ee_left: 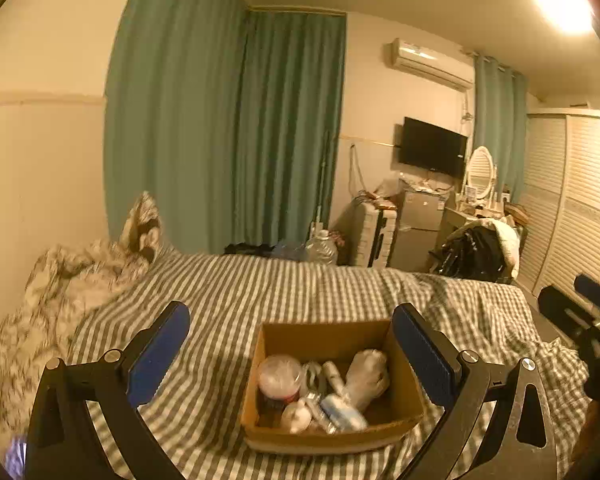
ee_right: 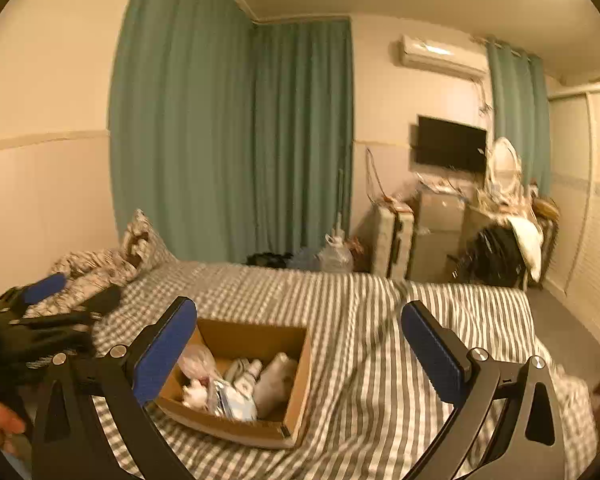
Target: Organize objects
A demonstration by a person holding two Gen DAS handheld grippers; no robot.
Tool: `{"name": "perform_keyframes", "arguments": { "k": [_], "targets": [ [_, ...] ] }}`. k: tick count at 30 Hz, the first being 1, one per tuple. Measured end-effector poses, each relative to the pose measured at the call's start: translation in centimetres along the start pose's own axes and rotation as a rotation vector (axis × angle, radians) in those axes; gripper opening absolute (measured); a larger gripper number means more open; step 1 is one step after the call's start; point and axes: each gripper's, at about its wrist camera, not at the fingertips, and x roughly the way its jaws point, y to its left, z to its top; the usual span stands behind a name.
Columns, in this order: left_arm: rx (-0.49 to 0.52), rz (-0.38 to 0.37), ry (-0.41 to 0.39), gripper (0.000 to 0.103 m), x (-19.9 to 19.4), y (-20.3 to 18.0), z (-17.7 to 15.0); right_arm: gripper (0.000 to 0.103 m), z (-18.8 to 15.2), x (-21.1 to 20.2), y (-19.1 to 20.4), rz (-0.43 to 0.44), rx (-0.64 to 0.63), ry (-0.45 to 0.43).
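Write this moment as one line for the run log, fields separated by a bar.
left gripper: open, empty | right gripper: open, empty | cardboard box: on striped bed, small items inside | phase: nothing grasped

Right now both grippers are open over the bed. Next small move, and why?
Probably lower the left gripper toward the open brown cardboard box on the grey-and-white striped bedsheet. Its fingers already frame the box, spread and holding nothing, and the small items inside are jumbled. The right gripper sits offset to the box's right.
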Motion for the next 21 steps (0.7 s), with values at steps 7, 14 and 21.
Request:
{"name": "perform_keyframes", "arguments": {
  "k": [7, 14, 21],
  "targets": [
    [0.004, 0.052, 0.018, 0.103, -1.3, 1.4, -3.8, 0.103, -5.4, 1.9, -0.7, -0.005, 0.038, 0.099],
    [0.006, 0.045, 0.048, 0.103, -1.8, 1.5, -6.0, 0.103, -7.8, 2.8, -1.2, -0.024, 0.035, 0.179],
    [0.072, 0.061, 0.078, 0.103, -1.7, 0.3, -7.4, 0.103, -8.0, 1.9, 0.0, -0.008, 0.001, 0.169]
  ]
}}
